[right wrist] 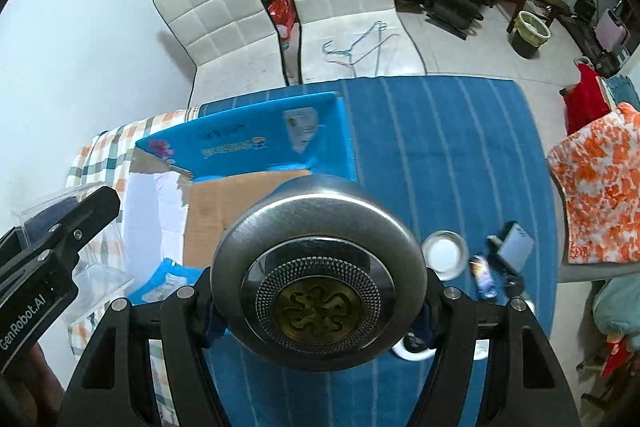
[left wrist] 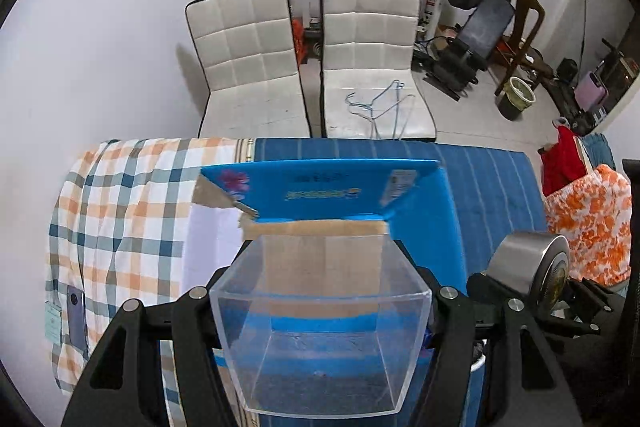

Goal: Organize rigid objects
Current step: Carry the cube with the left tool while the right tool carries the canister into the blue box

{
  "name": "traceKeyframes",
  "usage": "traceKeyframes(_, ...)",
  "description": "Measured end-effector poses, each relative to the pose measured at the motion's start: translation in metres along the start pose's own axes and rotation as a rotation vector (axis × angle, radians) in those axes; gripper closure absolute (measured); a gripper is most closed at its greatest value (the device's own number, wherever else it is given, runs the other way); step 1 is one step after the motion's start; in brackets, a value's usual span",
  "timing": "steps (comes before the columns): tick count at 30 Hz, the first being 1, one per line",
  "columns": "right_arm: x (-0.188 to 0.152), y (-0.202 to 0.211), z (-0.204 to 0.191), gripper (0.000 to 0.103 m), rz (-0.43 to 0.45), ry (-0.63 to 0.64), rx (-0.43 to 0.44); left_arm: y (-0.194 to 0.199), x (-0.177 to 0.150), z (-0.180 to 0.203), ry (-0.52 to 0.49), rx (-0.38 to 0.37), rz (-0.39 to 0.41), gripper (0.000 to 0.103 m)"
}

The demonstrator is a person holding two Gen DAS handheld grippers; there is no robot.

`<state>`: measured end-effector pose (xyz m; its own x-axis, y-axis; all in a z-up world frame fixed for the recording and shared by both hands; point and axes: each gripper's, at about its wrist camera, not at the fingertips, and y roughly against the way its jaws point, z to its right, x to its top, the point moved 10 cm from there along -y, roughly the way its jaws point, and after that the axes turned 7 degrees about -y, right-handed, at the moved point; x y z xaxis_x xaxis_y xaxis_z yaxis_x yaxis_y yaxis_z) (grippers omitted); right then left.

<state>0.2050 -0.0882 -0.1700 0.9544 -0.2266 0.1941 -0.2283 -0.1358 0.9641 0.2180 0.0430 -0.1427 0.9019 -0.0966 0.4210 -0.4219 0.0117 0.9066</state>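
My left gripper (left wrist: 320, 311) is shut on a clear plastic box (left wrist: 320, 339), open side toward the camera, held above an open blue cardboard box (left wrist: 320, 187) with a brown inside. My right gripper (right wrist: 318, 303) is shut on a round silver metal tin (right wrist: 318, 283) with a bronze emblem on its lid, held just right of the cardboard box (right wrist: 248, 151). The tin also shows in the left wrist view (left wrist: 528, 263), and the clear box with the left gripper's finger in the right wrist view (right wrist: 52, 211).
The table has a blue striped cloth (right wrist: 440, 147) and a checked cloth (left wrist: 120, 195) at left. A small steel dish (right wrist: 445, 253), a grey box (right wrist: 516, 247) and a small dark item (right wrist: 484, 277) lie at right. Two white chairs (left wrist: 304, 67) stand behind the table.
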Motion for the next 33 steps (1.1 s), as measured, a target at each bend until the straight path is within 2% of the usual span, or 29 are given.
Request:
traceKeyframes(4, 0.015, -0.046, -0.015, 0.03, -0.034, -0.003, -0.003, -0.042, 0.0, -0.032, 0.04, -0.039, -0.055, 0.041)
traceKeyframes(9, 0.028, -0.126, -0.034, 0.03, -0.118, -0.008, -0.03, -0.11, -0.01, -0.064, 0.093, -0.059, -0.152, 0.041)
traceKeyframes(13, 0.032, -0.185, -0.035, 0.03, -0.181, -0.028, -0.069, -0.153, -0.024, -0.075, 0.113, -0.066, -0.226, 0.041)
traceKeyframes(16, 0.032, -0.213, -0.034, 0.03, -0.209, -0.021, -0.089, -0.175, -0.035, -0.077, 0.126, -0.067, -0.273, 0.041)
traceKeyframes(23, 0.031, -0.25, -0.042, 0.03, -0.248, 0.042, -0.131, -0.197, -0.053, -0.071, 0.12, -0.082, -0.32, 0.041)
traceKeyframes(28, 0.032, -0.256, -0.042, 0.028, -0.265, 0.078, -0.144, -0.199, -0.056, -0.077, 0.138, -0.09, -0.326, 0.041)
traceKeyframes(30, 0.036, -0.252, -0.046, 0.016, -0.24, 0.105, -0.151, -0.199, -0.055, -0.077, 0.145, -0.096, -0.328, 0.041)
traceKeyframes(32, 0.042, -0.243, -0.047, 0.008, -0.202, 0.145, -0.175, -0.197, -0.054, -0.078, 0.152, -0.102, -0.324, 0.041)
traceKeyframes(33, 0.045, -0.238, -0.047, 0.008, -0.18, 0.169, -0.192, -0.196, -0.053, -0.079, 0.153, -0.107, -0.322, 0.041)
